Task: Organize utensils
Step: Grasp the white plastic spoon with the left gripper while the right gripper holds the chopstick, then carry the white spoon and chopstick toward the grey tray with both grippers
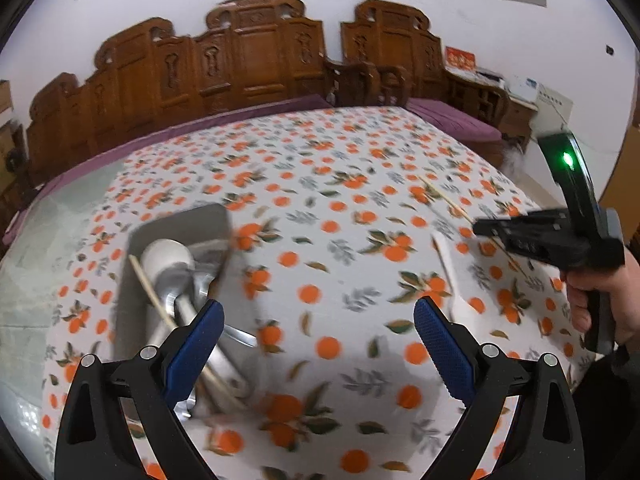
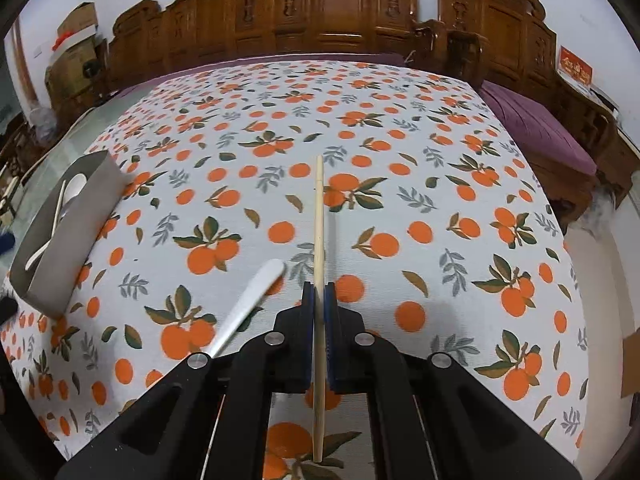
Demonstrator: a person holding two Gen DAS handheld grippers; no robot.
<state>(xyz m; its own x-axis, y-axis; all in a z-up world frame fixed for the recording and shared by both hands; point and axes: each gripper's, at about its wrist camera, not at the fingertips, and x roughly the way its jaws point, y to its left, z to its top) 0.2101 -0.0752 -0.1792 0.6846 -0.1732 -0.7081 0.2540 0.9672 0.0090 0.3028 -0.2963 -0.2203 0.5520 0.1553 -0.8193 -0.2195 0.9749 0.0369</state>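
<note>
Wooden chopstick (image 2: 318,216): clamped in right gripper (image 2: 319,292)
Left gripper (image 1: 318,320): fingers apart, empty
Metal tray (image 2: 52,276): far left, holding utensils

Both tools are built alike: matte black plastic arms with triangular cut-outs, jointed by round silver screw heads, and each arm ends in a blue pad with a fine knurled, ribbed face. On the left gripper (image 1: 318,322) four silver screws show, two to each side, and the blue pads (image 1: 444,350) have a toothed edge. The right gripper (image 2: 319,292) shows the same four screws and thin wires running beneath its arms. Seen from the left wrist, the right tool has a black pistol-style handle and a boxy top unit with a small green light, gripped by a bare hand (image 1: 600,296) with a dark sleeve edge at the wrist.
</note>
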